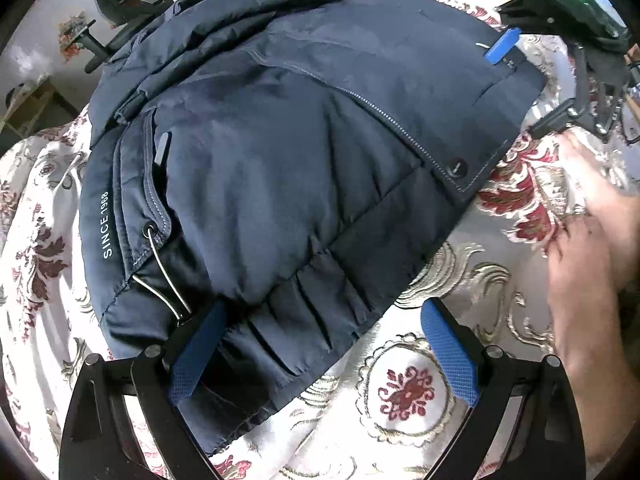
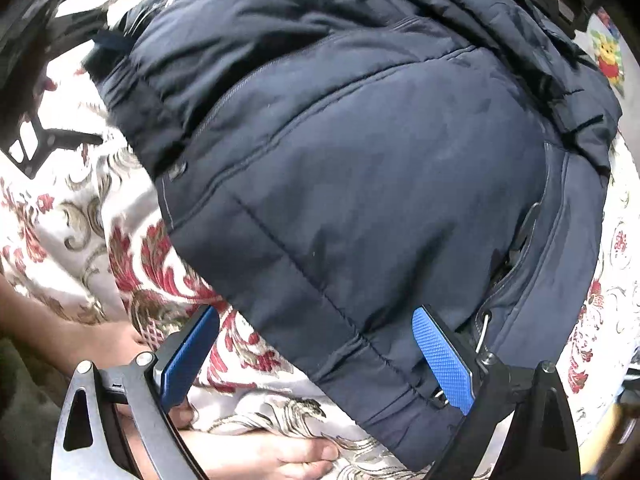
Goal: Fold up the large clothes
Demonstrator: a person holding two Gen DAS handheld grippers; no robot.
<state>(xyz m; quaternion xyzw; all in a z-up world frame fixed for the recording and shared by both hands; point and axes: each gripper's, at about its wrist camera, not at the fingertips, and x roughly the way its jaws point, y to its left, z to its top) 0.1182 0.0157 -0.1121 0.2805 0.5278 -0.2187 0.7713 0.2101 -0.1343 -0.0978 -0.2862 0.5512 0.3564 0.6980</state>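
Navy jacket [image 1: 280, 152] lies bunched on floral-cloth counter [image 1: 460, 264]. Left claw [image 1: 324, 344] spread wide at its 6 o'clock hem. Right claw [image 2: 316, 356] likewise wide, gripping nothing.

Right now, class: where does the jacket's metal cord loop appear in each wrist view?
Left wrist view: metal cord loop sits lower left, beside the left finger pad.
Right wrist view: the loop sits lower right, beside the right finger pad.
Shared landmark: the navy jacket's zipper.
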